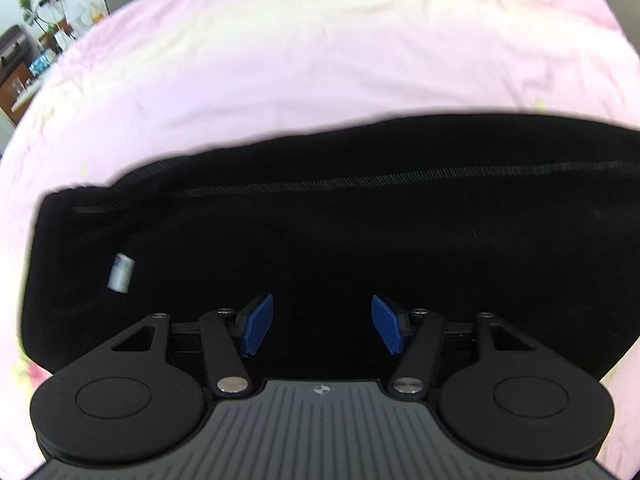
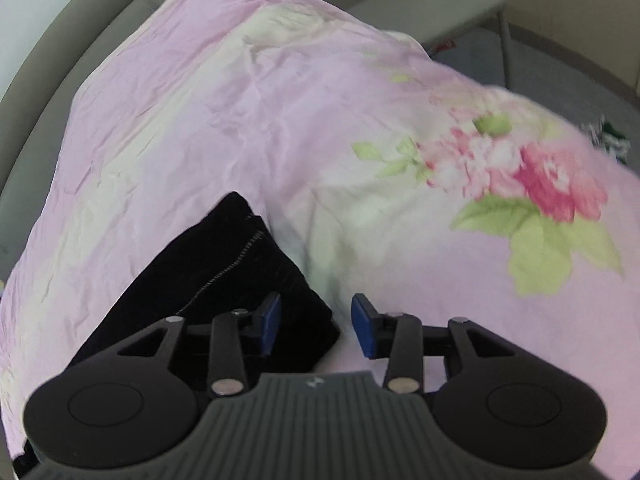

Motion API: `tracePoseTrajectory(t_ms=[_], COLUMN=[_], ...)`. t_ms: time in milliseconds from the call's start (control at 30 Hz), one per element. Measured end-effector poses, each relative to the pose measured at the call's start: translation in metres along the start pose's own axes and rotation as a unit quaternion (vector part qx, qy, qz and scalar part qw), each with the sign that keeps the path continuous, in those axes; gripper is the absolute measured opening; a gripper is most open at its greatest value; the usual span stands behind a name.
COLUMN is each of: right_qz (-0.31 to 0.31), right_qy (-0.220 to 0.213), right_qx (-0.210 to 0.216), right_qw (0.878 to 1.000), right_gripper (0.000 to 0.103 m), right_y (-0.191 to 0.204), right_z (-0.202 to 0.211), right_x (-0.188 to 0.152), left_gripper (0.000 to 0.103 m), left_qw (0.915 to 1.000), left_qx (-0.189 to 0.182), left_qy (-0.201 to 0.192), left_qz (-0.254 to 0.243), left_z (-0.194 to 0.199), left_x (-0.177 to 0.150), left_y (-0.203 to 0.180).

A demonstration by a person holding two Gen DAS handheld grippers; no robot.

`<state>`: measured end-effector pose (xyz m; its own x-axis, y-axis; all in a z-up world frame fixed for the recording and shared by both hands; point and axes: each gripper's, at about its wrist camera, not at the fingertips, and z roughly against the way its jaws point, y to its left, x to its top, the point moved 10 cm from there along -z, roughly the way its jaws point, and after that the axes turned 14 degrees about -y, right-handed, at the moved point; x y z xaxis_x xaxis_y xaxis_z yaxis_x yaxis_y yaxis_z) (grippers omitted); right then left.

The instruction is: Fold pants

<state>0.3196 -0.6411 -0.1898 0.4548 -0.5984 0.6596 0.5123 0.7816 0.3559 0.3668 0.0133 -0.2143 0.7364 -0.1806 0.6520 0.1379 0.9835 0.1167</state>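
Black pants [image 1: 320, 220] lie folded in a wide band across a pink bedsheet [image 1: 300, 52], with a stitched seam along the far side and a small white label [image 1: 120, 273] at the left end. My left gripper [image 1: 322, 326] is open and empty, just above the pants' near edge. In the right wrist view one end of the pants [image 2: 224, 264] lies at lower left on the sheet [image 2: 200, 100]. My right gripper [image 2: 318, 328] is open and empty, its left finger over the pants' corner and its right finger over bare sheet.
The sheet has a pink flower print [image 2: 532, 176] at the right. A grey chair [image 2: 448, 4] stands beyond the bed's far edge. Shelves with clutter [image 1: 32, 40] stand at the far left of the room.
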Motion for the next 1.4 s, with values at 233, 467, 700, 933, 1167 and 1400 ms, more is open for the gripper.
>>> tracePoseTrajectory(t_ms=[233, 467, 700, 933, 1167, 1400], right_qz=[0.141, 0.187, 0.22, 0.226, 0.235, 0.253], right_qy=[0.008, 0.047, 0.056, 0.063, 0.056, 0.016], right_qx=[0.065, 0.071, 0.025, -0.011, -0.028, 0.023], right_qw=[0.988, 0.979, 0.973, 0.972, 0.97, 0.967], right_gripper=[0.037, 0.037, 0.037, 0.041, 0.045, 0.043], right_y=[0.096, 0.153, 0.167, 0.176, 0.183, 0.213], right_z=[-0.011, -0.04, -0.072, -0.113, -0.112, -0.045], right_x=[-0.012, -0.058, -0.069, -0.069, -0.069, -0.085], left_gripper=[0.068, 0.068, 0.046, 0.051, 0.054, 0.057], left_qw=[0.9972, 0.9893, 0.9782, 0.9793, 0.984, 0.986], left_qx=[0.063, 0.082, 0.082, 0.084, 0.105, 0.083], left_qy=[-0.026, -0.04, -0.024, -0.015, -0.004, -0.073], left_qz=[0.032, 0.114, 0.189, 0.184, 0.144, 0.125], left_z=[0.016, -0.015, -0.071, -0.113, -0.111, -0.022], left_x=[0.03, 0.028, 0.029, 0.037, 0.047, 0.05], left_y=[0.111, 0.198, 0.229, 0.246, 0.24, 0.214])
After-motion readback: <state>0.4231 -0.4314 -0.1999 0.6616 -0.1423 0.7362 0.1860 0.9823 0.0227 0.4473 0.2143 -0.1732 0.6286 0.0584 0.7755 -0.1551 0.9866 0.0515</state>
